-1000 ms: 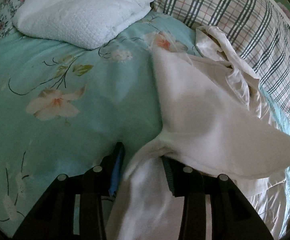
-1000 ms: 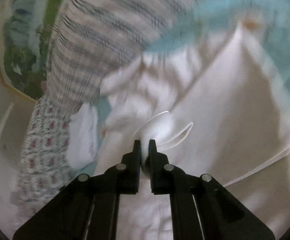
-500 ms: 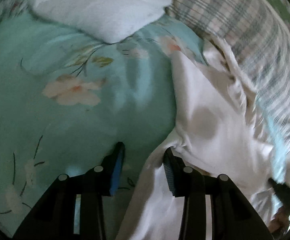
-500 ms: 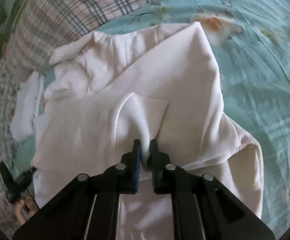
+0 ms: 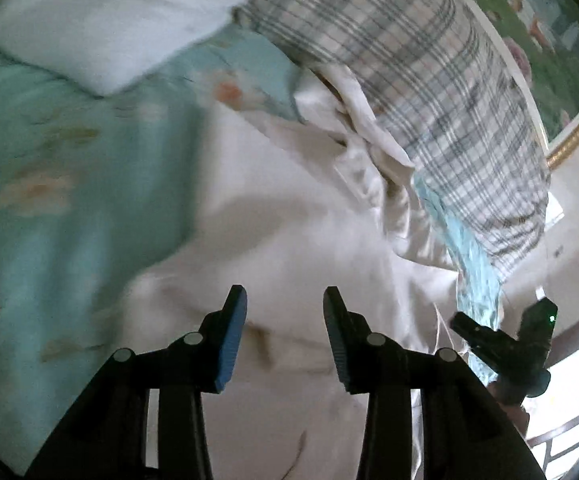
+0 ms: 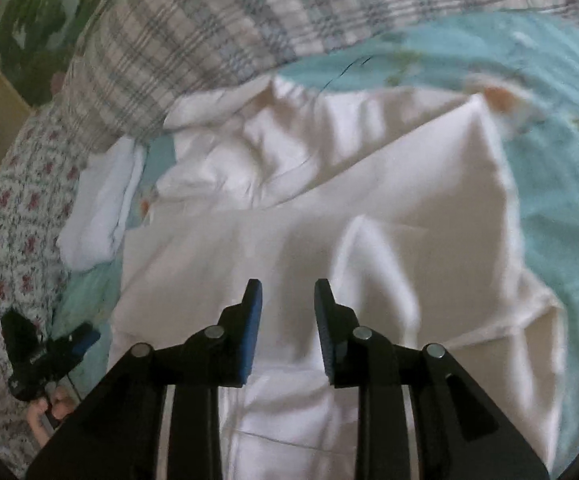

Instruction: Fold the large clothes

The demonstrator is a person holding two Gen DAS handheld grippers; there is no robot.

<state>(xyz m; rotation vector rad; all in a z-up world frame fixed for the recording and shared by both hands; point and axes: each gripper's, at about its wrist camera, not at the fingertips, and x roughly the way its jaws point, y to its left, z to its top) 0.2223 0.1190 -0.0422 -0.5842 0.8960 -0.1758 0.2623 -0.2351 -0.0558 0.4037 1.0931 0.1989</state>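
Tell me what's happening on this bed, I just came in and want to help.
A person with a gripper in each hand is folding a white garment on the teal floral bedsheet. Both the left tool and the right tool are open above the cloth, holding nothing. One flap is already folded over.

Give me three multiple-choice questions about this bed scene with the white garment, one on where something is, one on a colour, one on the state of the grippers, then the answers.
1. Where does the white garment lie?
A. On the teal floral bedspread
B. On a wooden floor
C. Over a chair back

2. What pattern has the pillow at the head of the bed?
A. Solid red
B. Plaid, dark lines on pale cloth
C. Black dots

3. How are the left gripper and right gripper?
A. Both shut on cloth
B. Only the left is open
C. Both open, holding nothing

Answers: 1 A, teal cloth shows around the garment's edges. 2 B, crossing dark stripes are plain in both views. 3 C, garment shows through the gap between each pair of fingers.
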